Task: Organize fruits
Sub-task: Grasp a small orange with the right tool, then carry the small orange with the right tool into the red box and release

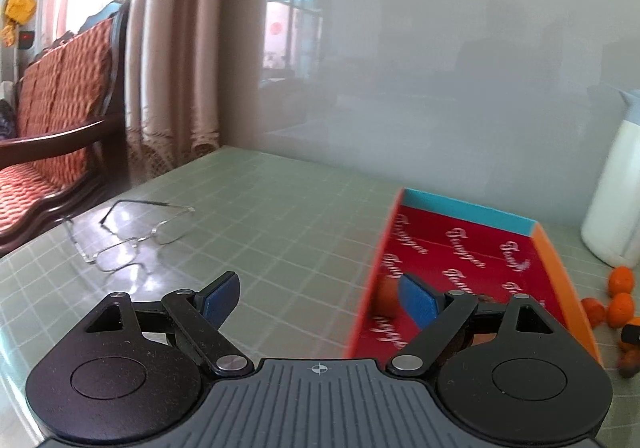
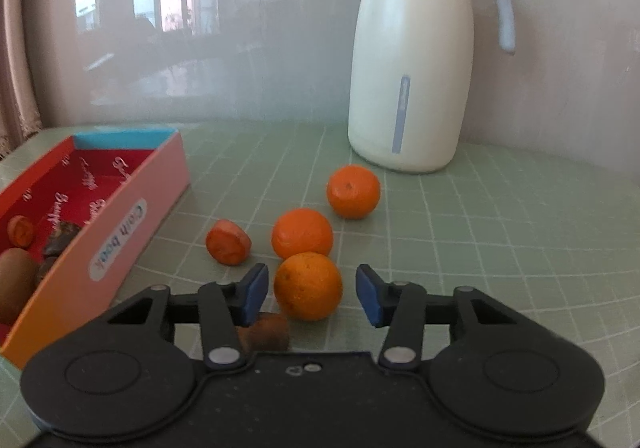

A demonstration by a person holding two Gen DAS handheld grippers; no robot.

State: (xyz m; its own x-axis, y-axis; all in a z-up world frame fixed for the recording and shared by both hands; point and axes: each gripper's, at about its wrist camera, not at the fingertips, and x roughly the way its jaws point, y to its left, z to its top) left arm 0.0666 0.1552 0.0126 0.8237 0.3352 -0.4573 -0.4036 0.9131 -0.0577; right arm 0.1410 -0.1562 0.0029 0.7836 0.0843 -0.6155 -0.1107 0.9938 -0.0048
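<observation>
Nearest orange (image 2: 308,285) is sitting on the green mat (image 2: 480,248) between the right gripper (image 2: 312,294) pads, jaws spread, not touching it. Risk: an off-centre squeeze is likely rolling it into the 2 oranges behind. Left gripper (image 1: 320,298) is hovering spread and empty beside the red box (image 1: 472,248). Only the left view is showing the spectacles (image 1: 132,236); only the right is showing the box's kiwi (image 2: 16,280).

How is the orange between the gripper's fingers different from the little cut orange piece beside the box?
The nearest orange is whole and round; the cut piece is a short chunk with a flat face. The orange is bigger and yellower, the piece redder. Both lie on the green table, outside the box.
</observation>
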